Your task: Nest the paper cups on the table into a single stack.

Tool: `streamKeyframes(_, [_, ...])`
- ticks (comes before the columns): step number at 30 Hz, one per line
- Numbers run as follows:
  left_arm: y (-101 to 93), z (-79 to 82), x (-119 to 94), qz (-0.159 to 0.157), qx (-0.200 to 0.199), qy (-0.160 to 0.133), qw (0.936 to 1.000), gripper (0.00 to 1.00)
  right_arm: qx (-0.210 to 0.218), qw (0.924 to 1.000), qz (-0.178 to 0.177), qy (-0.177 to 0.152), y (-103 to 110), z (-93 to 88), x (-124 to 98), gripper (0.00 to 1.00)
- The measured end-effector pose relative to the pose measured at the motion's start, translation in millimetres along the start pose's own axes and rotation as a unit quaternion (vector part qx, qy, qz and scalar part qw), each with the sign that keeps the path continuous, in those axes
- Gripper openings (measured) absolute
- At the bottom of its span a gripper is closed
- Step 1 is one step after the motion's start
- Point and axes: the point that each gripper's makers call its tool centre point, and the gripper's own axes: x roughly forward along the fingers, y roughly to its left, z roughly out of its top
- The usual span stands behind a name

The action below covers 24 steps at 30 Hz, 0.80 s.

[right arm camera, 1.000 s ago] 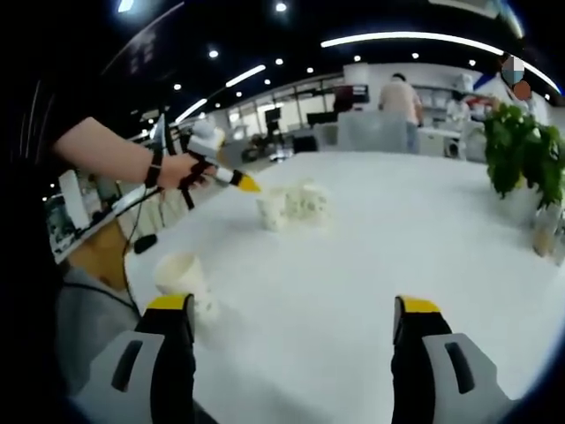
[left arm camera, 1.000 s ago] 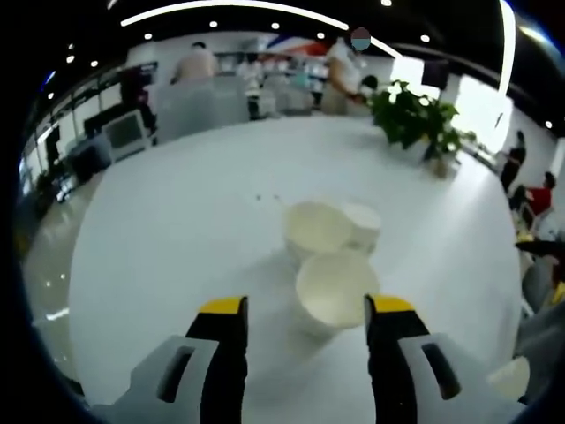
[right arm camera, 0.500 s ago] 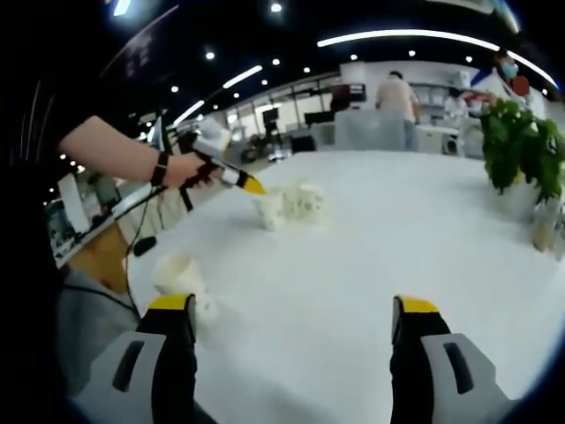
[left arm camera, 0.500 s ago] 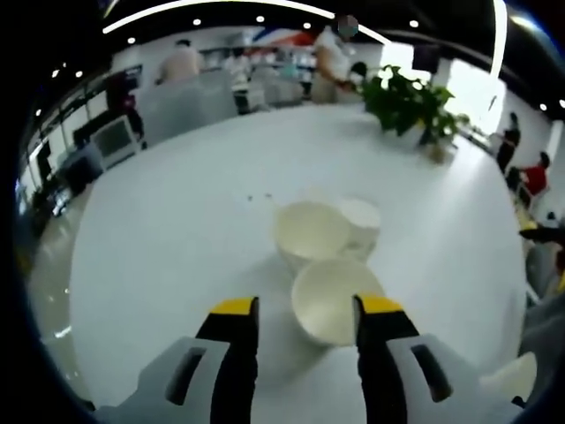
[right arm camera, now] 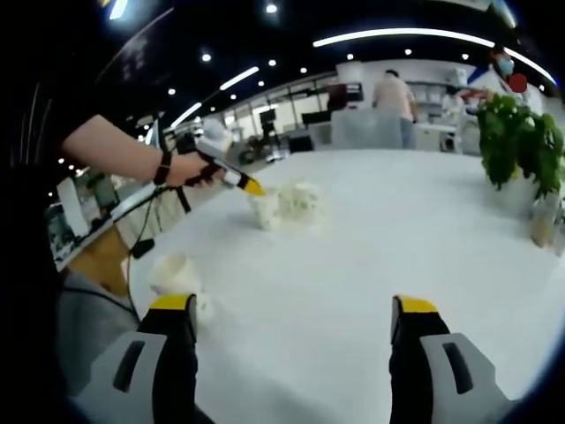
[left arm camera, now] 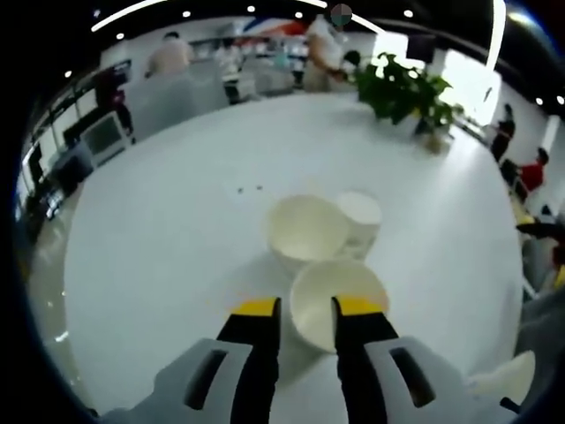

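Three white paper cups stand close together on the white table point(left arm camera: 159, 238). The nearest cup point(left arm camera: 346, 284) is upright with its mouth up, a second upright cup point(left arm camera: 307, 230) touches it behind, and a third cup point(left arm camera: 360, 212) stands to the right. My left gripper point(left arm camera: 307, 307) is narrowly open, its jaws straddling the nearest cup's left wall, one inside and one outside. The right gripper view has the same cup cluster point(right arm camera: 287, 205) with the left gripper point(right arm camera: 252, 187) at it. My right gripper point(right arm camera: 296, 305) hangs open over bare table, with a lone cup point(right arm camera: 177, 274) to its left.
A potted plant point(left arm camera: 406, 88) stands at the table's far side, also the plant point(right arm camera: 521, 146) at the right. The person's hand point(right arm camera: 181, 168) holds the left gripper. The lone cup point(left arm camera: 503, 380) sits near the table edge. People and desks lie beyond the table.
The left gripper's jaws have narrowed a lot and moved forward onto the nearest cup's rim. The right gripper has stayed open and nearly still.
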Motion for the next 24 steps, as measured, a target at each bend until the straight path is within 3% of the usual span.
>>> streamKeyframes(14, [-4.9,-10.1,-1,-0.017,-0.001,0.017,0.9997,0.01,0.006,1.0000,0.000,-0.005,0,2.8,2,0.88])
streamKeyframes(24, [-7.1,-12.6,-5,-0.021,0.006,0.019,0.9996,0.01,0.007,0.9999,0.000,-0.008,0,3.8,2,0.88])
